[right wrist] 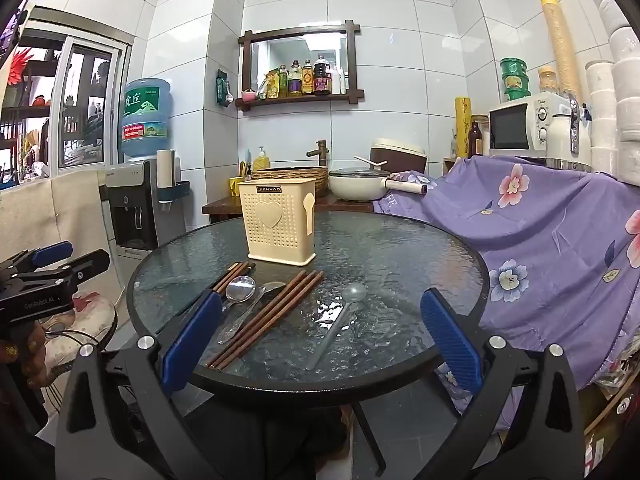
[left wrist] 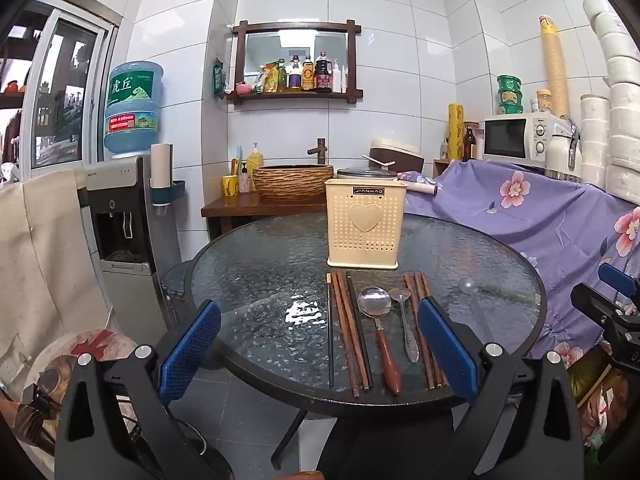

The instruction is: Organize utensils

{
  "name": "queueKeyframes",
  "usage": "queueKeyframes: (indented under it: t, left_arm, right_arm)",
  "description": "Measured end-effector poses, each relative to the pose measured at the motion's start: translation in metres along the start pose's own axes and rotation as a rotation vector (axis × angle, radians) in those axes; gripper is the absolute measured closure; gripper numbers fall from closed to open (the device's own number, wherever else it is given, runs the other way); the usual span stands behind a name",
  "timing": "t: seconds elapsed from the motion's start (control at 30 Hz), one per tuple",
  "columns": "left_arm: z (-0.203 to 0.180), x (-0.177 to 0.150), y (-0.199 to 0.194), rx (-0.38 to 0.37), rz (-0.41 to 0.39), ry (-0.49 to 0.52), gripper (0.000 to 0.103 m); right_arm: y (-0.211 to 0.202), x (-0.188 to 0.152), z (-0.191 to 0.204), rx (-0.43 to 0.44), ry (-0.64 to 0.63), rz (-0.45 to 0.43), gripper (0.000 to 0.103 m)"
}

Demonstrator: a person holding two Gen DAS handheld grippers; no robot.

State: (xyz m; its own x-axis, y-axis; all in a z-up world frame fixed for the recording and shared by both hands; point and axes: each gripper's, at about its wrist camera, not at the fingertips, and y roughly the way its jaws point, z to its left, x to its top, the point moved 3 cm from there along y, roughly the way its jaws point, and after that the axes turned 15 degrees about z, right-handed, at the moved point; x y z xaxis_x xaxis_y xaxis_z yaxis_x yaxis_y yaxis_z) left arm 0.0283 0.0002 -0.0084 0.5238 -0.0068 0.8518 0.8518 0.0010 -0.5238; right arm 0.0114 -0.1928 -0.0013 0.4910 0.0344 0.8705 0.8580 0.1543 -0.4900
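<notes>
My left gripper and my right gripper both hang released above the near rim of the surface, blue ribbed pads spread wide and holding nothing.

Just beyond them the utensils lie flat in a row on the pebbled round glass: a thin dark stick, brown wooden chopsticks, a steel spoon with a wooden handle, a smaller all-metal spoon, a second bundle of chopsticks, and, set apart on my right, a clear plastic spoon.

My worry is the grasp. The chopsticks are slim, smooth and touching one another, so closing on them could pinch several at once or roll one away; the metal spoons may skid on hard glass. The clear spoon is nearly invisible against the glare, and I could misjudge it. Several handles reach close to the near edge, and a nudge might tip them off.

Farther back stands the cream perforated holder, upright, heart embossed, light enough to slide if struck.
</notes>
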Motion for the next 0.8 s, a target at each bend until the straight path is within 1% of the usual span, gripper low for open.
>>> queueKeyframes:
  t: [0.3, 0.43, 0.53, 0.8]
  left_arm:
    - [0.0054, 0.0013, -0.0017, 0.007, 0.01, 0.004, 0.006]
    - [0.0009, -0.0009, 0.0011, 0.008, 0.01, -0.003, 0.006]
    - [0.0001, -0.0012, 0.0035, 0.006, 0.013, -0.001, 0.006]
    - [-0.0007, -0.0021, 0.0037, 0.009, 0.015, -0.002, 0.006]
  right_arm:
    - [0.0028, 0.0011, 0.0015, 0.003, 0.002, 0.001, 0.005]
    - [0.0073, -0.0067, 0.0003, 0.002, 0.004, 0.009, 0.005]
    - [0.005, -0.0017, 0.0002, 0.001, 0.009, 0.007, 0.005]
    - [0.0043, -0.0009, 0.0006, 0.005, 0.01, 0.012, 0.005]
